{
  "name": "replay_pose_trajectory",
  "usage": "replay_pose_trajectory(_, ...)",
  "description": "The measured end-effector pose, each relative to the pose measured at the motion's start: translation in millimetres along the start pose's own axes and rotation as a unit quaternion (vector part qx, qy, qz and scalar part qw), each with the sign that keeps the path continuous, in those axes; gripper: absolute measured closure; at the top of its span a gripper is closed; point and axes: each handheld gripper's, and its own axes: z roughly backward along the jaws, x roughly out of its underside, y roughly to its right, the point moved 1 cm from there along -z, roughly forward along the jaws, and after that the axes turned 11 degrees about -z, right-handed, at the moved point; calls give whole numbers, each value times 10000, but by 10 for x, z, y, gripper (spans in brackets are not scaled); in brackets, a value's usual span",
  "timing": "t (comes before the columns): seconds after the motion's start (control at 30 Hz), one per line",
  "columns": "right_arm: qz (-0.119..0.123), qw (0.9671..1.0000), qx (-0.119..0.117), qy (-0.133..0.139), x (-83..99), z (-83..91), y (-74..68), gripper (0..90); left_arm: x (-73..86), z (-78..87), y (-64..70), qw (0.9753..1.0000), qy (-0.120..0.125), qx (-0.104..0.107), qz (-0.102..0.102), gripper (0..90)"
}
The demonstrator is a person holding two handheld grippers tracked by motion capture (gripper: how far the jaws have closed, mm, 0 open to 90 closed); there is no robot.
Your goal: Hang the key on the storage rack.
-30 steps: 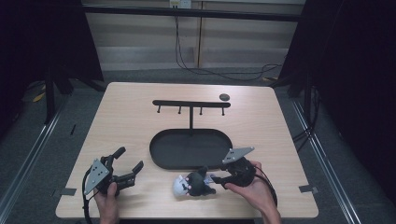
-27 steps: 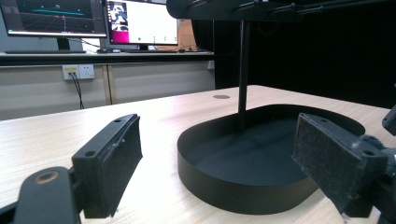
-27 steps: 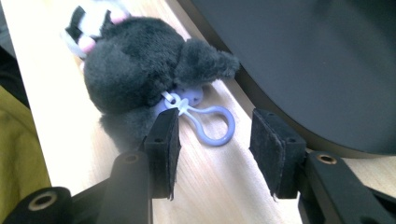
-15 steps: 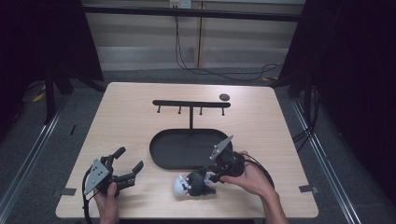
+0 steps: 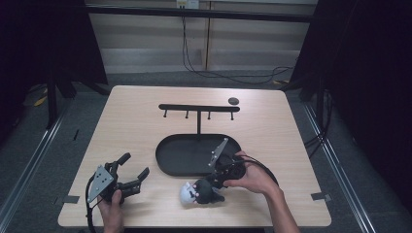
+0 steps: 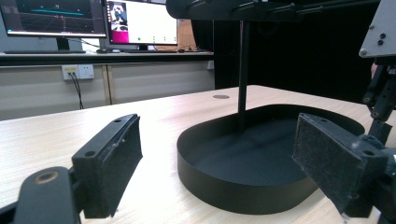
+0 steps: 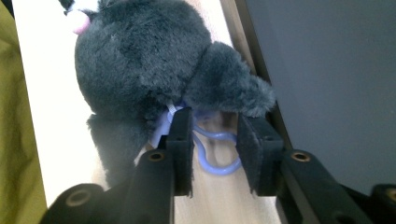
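On the light wooden table (image 5: 145, 126), a black oval tray (image 5: 180, 156) sits just below centre, and a black T-shaped hanger stand (image 5: 198, 108) rises from its 12 o'clock edge, with four small pegs hanging under its crossbar. A small dark disc (image 5: 233, 101) lies on the table at 1 o'clock from the stand, well apart from everything else.

A grey and white plush cat (image 5: 197, 192) lies on the table at about 6 o'clock from the tray, just outside its rim. The right gripper (image 5: 214, 182) comes in from the toy's 2 o'clock side, held in the person's right hand (image 5: 252, 175). In the right gripper view its jaws stand a little apart on either side of a lilac plastic loop (image 7: 215, 154) fixed to the toy's back, with the fur pressing over the pad tips; the gap is narrow but the pads do not meet on the loop. The tray's dark wall runs right beside the toy there.

The left gripper (image 5: 130, 172) rests low at 8 o'clock from the tray, well apart from the toy, held in the left hand (image 5: 112, 209). Its jaws are spread wide with nothing between them, and in the left gripper view the tray and the stand's post fill the gap ahead.
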Motion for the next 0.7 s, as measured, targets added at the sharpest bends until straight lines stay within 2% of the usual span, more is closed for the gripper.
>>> replay_pose_trajectory(0.13,50,9998,-166,-78,10,-41,42,650,0,-1,2,10000,3,3,16,152)
replay_pose_trajectory(0.33,32,9995,-291,-148,48,-46,92,653,0,-1,2,10000,1,3,17,152)
replay_pose_trajectory(0.5,92,9995,-303,-40,29,-64,115,639,0,0,1,10000,2,5,2,152)
replay_pose_trajectory(0.67,185,9992,-316,-142,-13,-59,103,619,0,0,1,10000,7,13,3,152)
replay_pose_trajectory(0.7,262,9992,-264,-168,-41,-65,81,625,0,0,1,10000,8,11,3,152)
